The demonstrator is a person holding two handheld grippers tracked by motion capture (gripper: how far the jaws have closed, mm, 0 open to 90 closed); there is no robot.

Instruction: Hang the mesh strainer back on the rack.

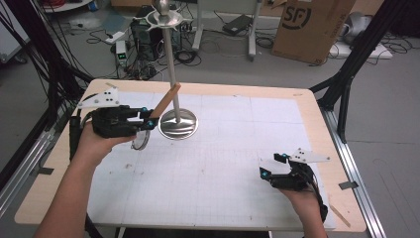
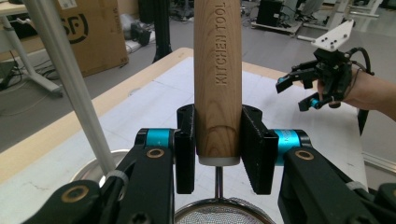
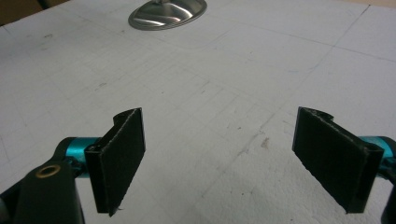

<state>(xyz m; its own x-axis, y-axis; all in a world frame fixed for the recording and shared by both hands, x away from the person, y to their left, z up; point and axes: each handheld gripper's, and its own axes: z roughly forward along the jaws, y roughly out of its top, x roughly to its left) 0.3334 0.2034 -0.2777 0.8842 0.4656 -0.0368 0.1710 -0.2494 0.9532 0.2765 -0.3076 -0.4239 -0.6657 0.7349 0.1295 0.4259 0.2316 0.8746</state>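
A wooden handle stamped "KITCHEN TOOL" rises at a slant from my left gripper, which is shut on its lower end. Below the jaws hangs the tool's round mesh strainer, just above the mat. Right beside it stands a metal stand: a shiny round base, a thin pole and a hook ring on top. The handle's tip is close to the pole. My right gripper hovers open over the mat at the right front, holding nothing.
A white grid mat covers the wooden table. A thin wooden stick lies at the front right corner. Beyond the table are a cardboard box, floor cables and black frame legs.
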